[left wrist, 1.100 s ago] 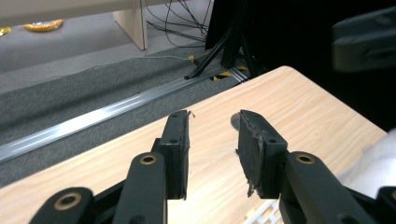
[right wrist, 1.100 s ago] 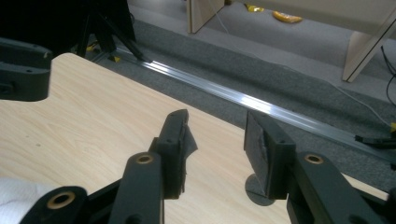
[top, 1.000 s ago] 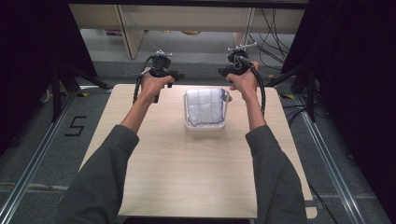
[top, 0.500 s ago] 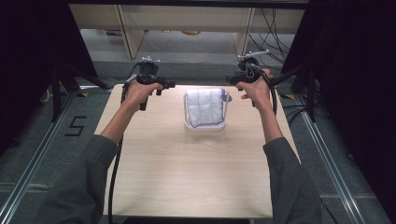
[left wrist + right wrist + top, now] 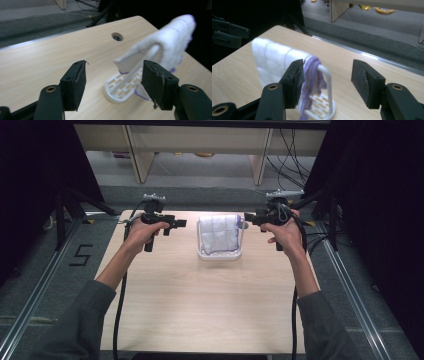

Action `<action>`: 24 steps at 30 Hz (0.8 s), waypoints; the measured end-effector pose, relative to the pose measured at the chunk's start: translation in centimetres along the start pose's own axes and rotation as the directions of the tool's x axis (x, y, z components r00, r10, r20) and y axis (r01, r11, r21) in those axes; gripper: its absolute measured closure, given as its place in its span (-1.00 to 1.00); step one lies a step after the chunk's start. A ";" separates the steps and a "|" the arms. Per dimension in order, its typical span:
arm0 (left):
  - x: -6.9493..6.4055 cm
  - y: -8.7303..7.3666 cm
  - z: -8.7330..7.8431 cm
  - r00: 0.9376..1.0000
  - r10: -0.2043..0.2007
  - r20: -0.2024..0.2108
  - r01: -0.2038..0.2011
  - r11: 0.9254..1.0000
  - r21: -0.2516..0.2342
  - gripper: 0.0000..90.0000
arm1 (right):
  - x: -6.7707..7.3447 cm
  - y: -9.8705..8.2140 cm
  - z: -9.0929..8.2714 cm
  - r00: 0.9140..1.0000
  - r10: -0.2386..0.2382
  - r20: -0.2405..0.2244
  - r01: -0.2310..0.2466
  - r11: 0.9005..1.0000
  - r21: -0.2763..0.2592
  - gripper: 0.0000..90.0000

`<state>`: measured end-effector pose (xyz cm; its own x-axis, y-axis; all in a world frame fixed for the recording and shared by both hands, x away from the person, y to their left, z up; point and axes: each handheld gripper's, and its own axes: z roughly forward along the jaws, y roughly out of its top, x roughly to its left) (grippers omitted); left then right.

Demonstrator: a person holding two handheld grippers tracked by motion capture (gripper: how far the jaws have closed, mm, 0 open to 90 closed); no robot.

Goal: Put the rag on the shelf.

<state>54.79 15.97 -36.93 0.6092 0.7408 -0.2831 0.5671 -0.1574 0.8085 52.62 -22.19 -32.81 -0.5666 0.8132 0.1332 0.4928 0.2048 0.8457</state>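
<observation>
Cloth (image 5: 165,45) blurred in the left gripper view, weave unreadable, its top edge close to the frame. Rack (image 5: 122,86) partly hidden behind the right-hand finger (image 5: 158,85) there, far side covered by the cloth. In the right gripper view, rack base (image 5: 322,105) cut off by the bottom edge and screened by a finger (image 5: 293,82). From the high view, fingers of the left gripper (image 5: 175,224) and right gripper (image 5: 252,218) too small to judge. Small yellow objects (image 5: 384,10) on the floor blurred, unidentifiable. Table (image 5: 200,310) near edge cut by the frame.
</observation>
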 end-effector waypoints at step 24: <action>-4.9 -4.5 -2.5 0.991 0.117 0.066 -0.116 0.993 -0.025 -0.37 | 2.8 -6.1 -1.7 0.998 -0.007 -0.069 0.003 0.998 -0.058 -0.14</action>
<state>47.89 14.70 -37.85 0.7069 0.6723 -0.2199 0.4788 -0.2261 0.8483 46.91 -22.06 -36.72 -0.6142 0.7721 0.1631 0.4524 0.1752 0.8744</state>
